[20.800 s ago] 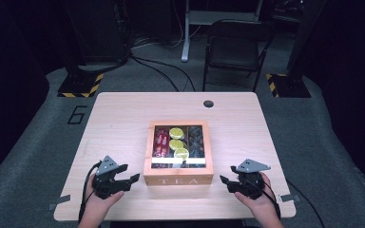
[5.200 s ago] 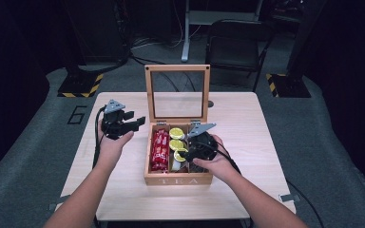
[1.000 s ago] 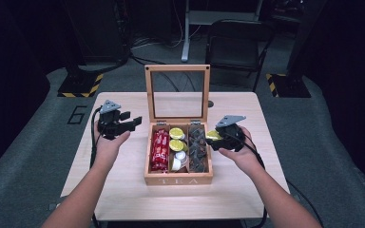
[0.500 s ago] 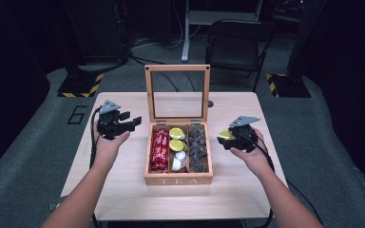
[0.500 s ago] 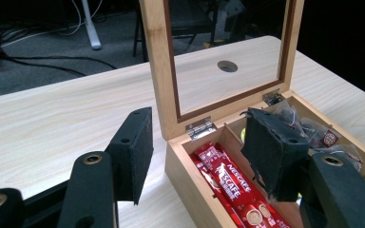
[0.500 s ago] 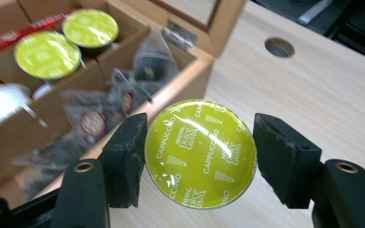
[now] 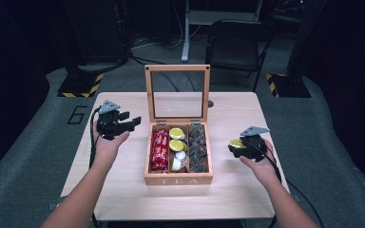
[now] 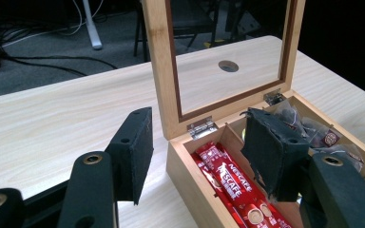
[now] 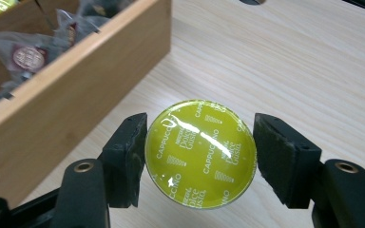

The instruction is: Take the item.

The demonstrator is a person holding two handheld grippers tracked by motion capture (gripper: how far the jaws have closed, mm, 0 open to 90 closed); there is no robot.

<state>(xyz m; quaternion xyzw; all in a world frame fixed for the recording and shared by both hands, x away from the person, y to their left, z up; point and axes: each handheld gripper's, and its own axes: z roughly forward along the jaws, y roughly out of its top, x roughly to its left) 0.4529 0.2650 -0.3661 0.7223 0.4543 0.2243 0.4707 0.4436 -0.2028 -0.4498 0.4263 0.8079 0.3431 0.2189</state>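
Observation:
A wooden tea box (image 7: 178, 179) stands open mid-table, its glass lid (image 7: 177, 92) upright. Inside lie red Nescafe sticks (image 7: 160, 150) on the left, yellow-green capsules (image 7: 176, 134) in the middle and dark tea bags (image 7: 198, 149) on the right. To the box's right, low over the table, my right gripper (image 7: 240, 147) is shut on a yellow-green Dolce Gusto capsule (image 9: 200, 153), one pad on each side. My left gripper (image 7: 128, 122) hovers open and holds nothing, left of the box's back corner. In the left gripper view the left gripper (image 8: 197, 152) frames the lid hinge (image 8: 200, 127) and the sticks (image 8: 230, 183).
A round cable hole (image 7: 210, 103) sits in the tabletop behind the box. Bare table (image 7: 237, 185) lies right and in front of the box. A black chair (image 7: 237, 45) and cables stand on the floor beyond the far edge.
My right gripper has carried the capsule from over the box rightward and down toward the bare table. The left gripper has stayed where it was.

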